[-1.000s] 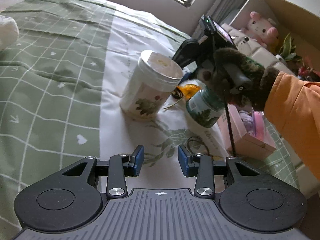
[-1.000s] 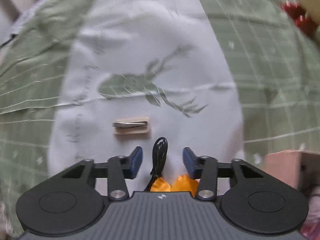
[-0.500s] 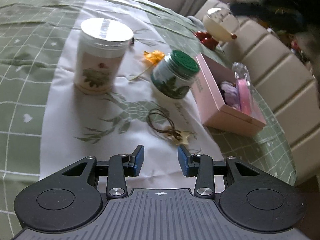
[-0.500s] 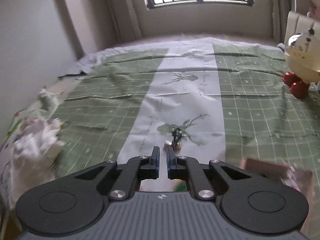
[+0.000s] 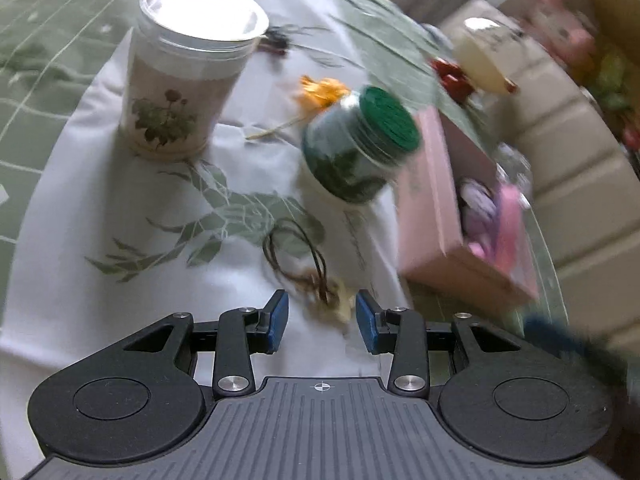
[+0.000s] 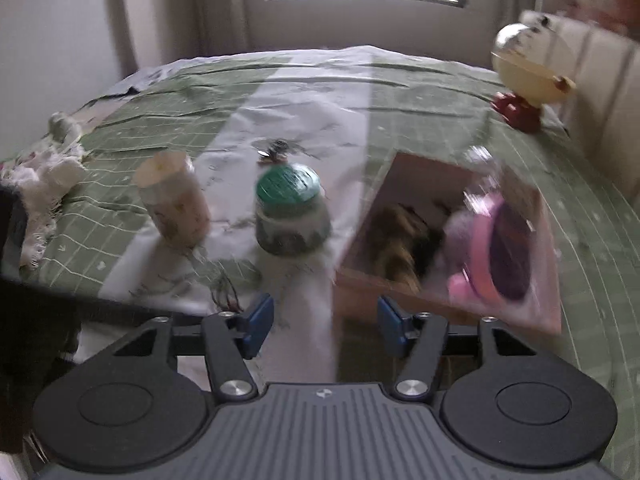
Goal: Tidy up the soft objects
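My left gripper (image 5: 321, 318) is open and empty, just above a brown hair tie with a pale star charm (image 5: 308, 264) on the white bedspread. My right gripper (image 6: 325, 322) is open and empty, hovering before a pink box (image 6: 440, 300) that holds soft hair items (image 6: 400, 240). The pink box also shows in the left wrist view (image 5: 432, 208). An orange flower hair piece (image 5: 322, 90) lies behind the green-lidded jar (image 5: 360, 152). A dark hair clip (image 6: 276, 150) lies further back.
A tall white floral canister (image 5: 180, 80) and the green-lidded jar (image 6: 290, 212) stand on the bed. A round cream toy on red feet (image 6: 524, 80) sits by the padded headboard (image 5: 580, 168). A white fluffy cloth (image 6: 44, 184) lies at the left.
Both views are blurred by motion. The left gripper has moved closer to the brown hair tie. The right gripper has opened from shut and swung down toward the pink box.
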Demonstrator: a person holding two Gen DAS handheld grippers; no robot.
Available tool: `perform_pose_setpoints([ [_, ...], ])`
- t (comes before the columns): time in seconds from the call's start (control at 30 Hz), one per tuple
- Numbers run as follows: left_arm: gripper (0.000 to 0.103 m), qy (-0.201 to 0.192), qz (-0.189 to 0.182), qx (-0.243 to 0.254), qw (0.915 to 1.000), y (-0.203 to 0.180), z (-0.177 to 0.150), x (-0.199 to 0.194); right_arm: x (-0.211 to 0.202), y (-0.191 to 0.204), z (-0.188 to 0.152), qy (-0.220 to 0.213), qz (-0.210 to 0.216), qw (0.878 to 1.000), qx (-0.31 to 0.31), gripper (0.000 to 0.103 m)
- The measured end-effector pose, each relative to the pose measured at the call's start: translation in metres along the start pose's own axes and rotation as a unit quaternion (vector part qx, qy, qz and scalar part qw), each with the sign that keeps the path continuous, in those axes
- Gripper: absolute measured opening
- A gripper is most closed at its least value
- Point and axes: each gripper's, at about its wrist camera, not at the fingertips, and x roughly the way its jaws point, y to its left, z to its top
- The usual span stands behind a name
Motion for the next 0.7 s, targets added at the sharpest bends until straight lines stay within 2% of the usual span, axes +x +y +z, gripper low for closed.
perform_pose_setpoints([
  [0.1,0.041,-0.006,0.023,0.008,0.9997,-0.01,0.009,0.019,-0.003,-0.008,-0.017,0.004,-0.027,1.0,-0.006,0.058],
  [0.17,0.041,-0.001,0.042,0.049,0.9979,-0.023,0.008,0.032,-0.003,-0.01,-0.024,0.001,-0.043,0.999,-0.023,0.058],
  [0.23,0.042,-0.009,0.059,0.109,0.9923,-0.037,0.0,0.038,-0.005,-0.01,-0.027,-0.009,-0.052,0.998,-0.044,0.058],
  [0.3,0.042,-0.021,0.077,0.181,0.9802,-0.05,-0.012,0.041,-0.008,-0.013,-0.024,-0.021,-0.047,0.997,-0.053,0.063],
  [0.4,0.042,-0.045,0.097,0.29,0.9511,-0.057,-0.037,0.043,-0.007,-0.018,-0.013,-0.038,-0.033,0.998,-0.044,0.069],
  [0.43,0.042,-0.054,0.095,0.308,0.9452,-0.055,-0.043,0.041,-0.004,-0.019,-0.008,-0.042,-0.032,0.998,-0.041,0.07],
  [0.47,0.042,-0.056,0.093,0.312,0.944,-0.053,-0.045,0.039,-0.001,-0.021,-0.003,-0.044,-0.031,0.998,-0.038,0.07],
  [0.63,0.043,-0.037,0.097,0.288,0.952,-0.052,-0.038,0.034,0.02,-0.018,0.022,-0.037,-0.029,0.998,-0.042,0.07],
  [0.7,0.043,-0.03,0.098,0.286,0.9527,-0.053,-0.039,0.034,0.027,-0.015,0.033,-0.031,-0.023,0.998,-0.049,0.07],
])
